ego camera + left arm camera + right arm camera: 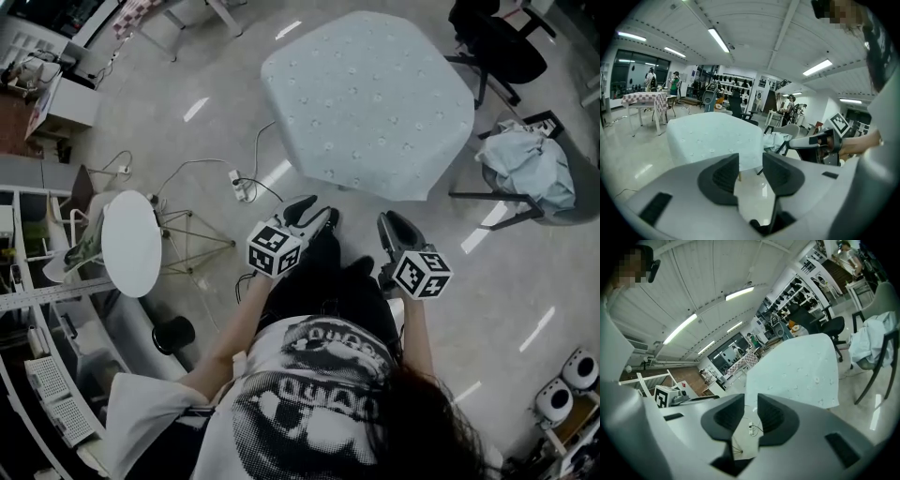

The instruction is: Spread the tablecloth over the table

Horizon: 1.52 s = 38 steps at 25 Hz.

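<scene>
The pale blue tablecloth (366, 103) lies spread over the table ahead of me, its edges hanging down the sides. It also shows in the left gripper view as a pale blue tablecloth (712, 136) and in the right gripper view (797, 371). My left gripper (314, 214) and right gripper (394, 225) hover side by side in front of my body, short of the table and not touching the cloth. The left gripper (751, 159) is open, with only floor showing between its pads. The right gripper (751, 401) is open too, with nothing between its pads.
A chair with a heap of light cloth (530, 169) stands right of the table, and a black office chair (497, 42) behind it. A small round white table (131, 242) is at my left. A power strip with cables (242, 185) lies on the floor near the table.
</scene>
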{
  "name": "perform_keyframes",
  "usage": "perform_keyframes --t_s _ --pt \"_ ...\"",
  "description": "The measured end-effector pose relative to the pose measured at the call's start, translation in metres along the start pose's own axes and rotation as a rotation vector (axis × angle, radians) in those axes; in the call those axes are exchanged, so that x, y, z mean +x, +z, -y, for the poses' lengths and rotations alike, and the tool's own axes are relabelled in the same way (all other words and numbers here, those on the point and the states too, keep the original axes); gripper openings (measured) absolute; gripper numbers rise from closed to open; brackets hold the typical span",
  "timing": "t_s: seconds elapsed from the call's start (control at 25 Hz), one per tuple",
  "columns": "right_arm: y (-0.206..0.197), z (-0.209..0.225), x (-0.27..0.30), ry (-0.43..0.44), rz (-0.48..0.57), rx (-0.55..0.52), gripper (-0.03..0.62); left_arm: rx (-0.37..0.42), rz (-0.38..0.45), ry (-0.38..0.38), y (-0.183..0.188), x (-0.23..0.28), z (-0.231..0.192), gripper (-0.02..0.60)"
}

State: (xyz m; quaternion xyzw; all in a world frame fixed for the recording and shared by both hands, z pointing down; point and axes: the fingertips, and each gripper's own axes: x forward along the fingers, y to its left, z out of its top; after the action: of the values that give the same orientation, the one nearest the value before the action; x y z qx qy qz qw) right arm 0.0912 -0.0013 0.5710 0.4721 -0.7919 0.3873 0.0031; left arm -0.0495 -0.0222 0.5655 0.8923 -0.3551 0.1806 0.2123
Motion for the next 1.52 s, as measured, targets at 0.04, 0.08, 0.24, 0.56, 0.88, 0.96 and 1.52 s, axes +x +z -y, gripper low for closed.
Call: perform_keyframes --t_s 0.04,0.08,0.24,0.56,0.88,0.96,1.52 --pt "0.001 -0.007 -0.002 0.009 0.008 -0.009 0.075 0.007 0.004 -0.004 0.003 -0.005 0.004 0.163" --pt "0.002 -0.012 -0.005 0.017 0.017 -0.014 0.074 0.015 0.007 -0.009 0.005 -0.008 0.008 0.161" --pt "0.004 -0.028 -0.01 0.043 0.05 -0.013 0.074 0.078 0.019 -0.034 0.018 -0.014 0.022 0.158" --pt "-0.001 -0.059 -0.004 0.036 0.075 -0.029 0.074 0.17 0.04 -0.085 0.034 -0.033 0.024 0.155" --pt "-0.018 -0.116 0.019 -0.009 0.12 -0.07 0.063 0.224 0.072 -0.14 0.023 -0.085 -0.012 0.143" --pt "-0.025 -0.137 0.026 -0.021 0.138 -0.073 0.06 0.236 0.078 -0.154 0.019 -0.104 -0.025 0.132" --pt "-0.077 -0.239 0.033 -0.191 0.244 -0.158 -0.012 0.317 0.14 -0.327 -0.008 -0.193 -0.055 0.045"
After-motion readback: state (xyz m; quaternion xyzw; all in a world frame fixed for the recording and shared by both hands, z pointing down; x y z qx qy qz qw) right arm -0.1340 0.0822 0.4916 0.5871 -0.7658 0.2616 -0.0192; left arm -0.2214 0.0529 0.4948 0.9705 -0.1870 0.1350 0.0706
